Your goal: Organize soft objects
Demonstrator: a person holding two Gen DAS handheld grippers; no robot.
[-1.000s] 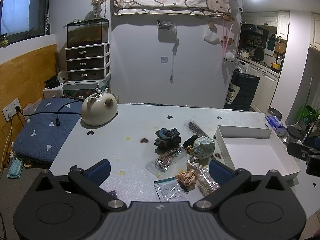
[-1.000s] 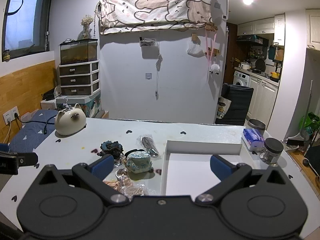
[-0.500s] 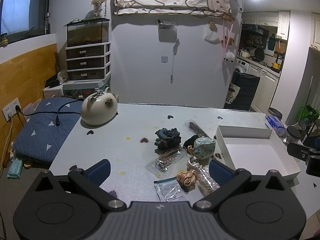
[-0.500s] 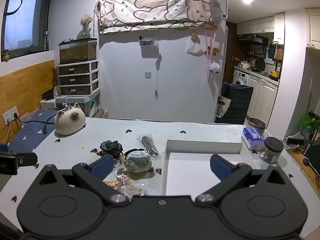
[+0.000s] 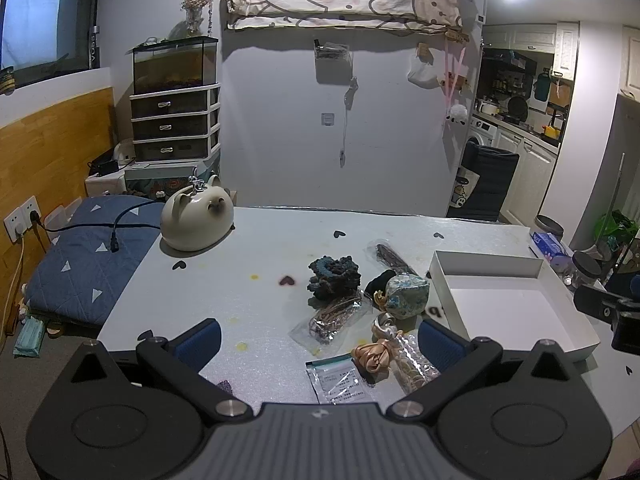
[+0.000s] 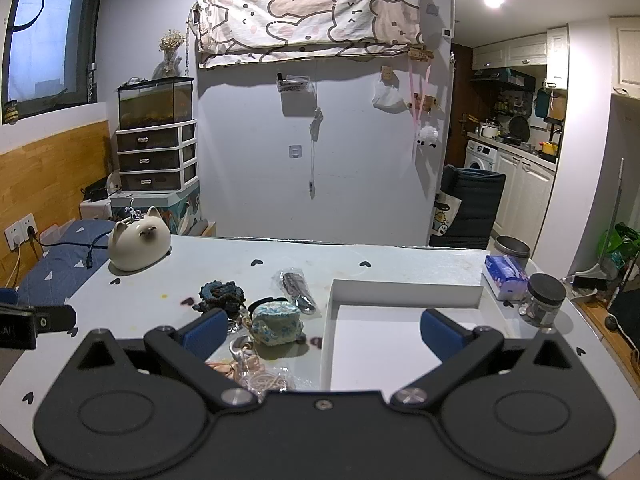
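Observation:
A heap of soft things lies mid-table: a dark blue scrunchie [image 5: 334,277] [image 6: 221,295], a pale blue floral scrunchie [image 5: 407,295] [image 6: 277,324], a black hair tie [image 5: 380,280], a peach satin scrunchie [image 5: 371,357], and clear bags of hair ties [image 5: 334,318] [image 5: 412,364]. A white shallow box [image 5: 516,307] [image 6: 404,344] stands empty to their right. My left gripper [image 5: 318,338] hovers open above the near table edge, before the heap. My right gripper [image 6: 320,328] hangs open over the box's left wall, nothing between the fingers.
A cream cat-shaped pot [image 5: 197,220] [image 6: 138,244] sits at the far left of the grey table [image 5: 280,248]. A tissue pack [image 6: 505,276] and a dark-lidded jar [image 6: 542,300] stand right of the box. A flat sachet [image 5: 340,380] lies near the front edge.

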